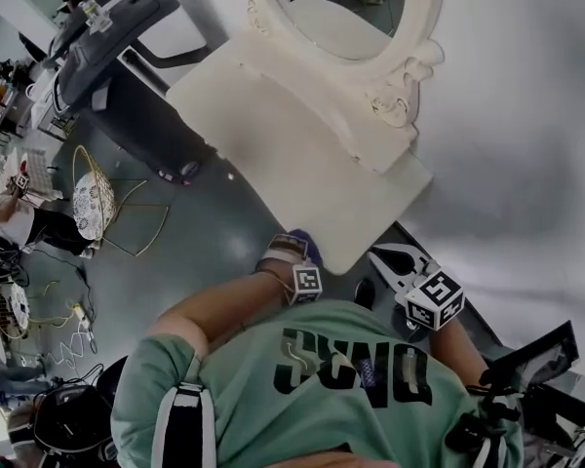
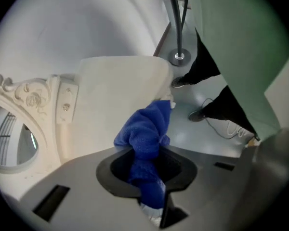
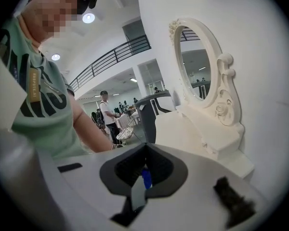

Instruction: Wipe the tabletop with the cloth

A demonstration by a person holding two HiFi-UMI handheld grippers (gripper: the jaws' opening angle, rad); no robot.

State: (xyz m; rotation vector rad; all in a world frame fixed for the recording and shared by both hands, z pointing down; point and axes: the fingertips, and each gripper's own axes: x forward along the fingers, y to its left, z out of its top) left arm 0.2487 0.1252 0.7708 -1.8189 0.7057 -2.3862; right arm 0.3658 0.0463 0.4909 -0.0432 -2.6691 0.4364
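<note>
An oval mirror [image 1: 343, 22] in a carved white frame stands against a white wall [image 1: 526, 115]. On the grey floor [image 1: 205, 242], a gold wire chair [image 1: 96, 203] sits near a treadmill [image 1: 107, 42], with cables [image 1: 63, 325] trailing nearby.

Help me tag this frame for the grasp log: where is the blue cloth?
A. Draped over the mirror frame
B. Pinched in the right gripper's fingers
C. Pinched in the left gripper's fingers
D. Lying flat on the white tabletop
C: in the left gripper view, the left gripper is shut on the bunched blue cloth, which sticks out past it and is not spread on the tabletop.
</note>
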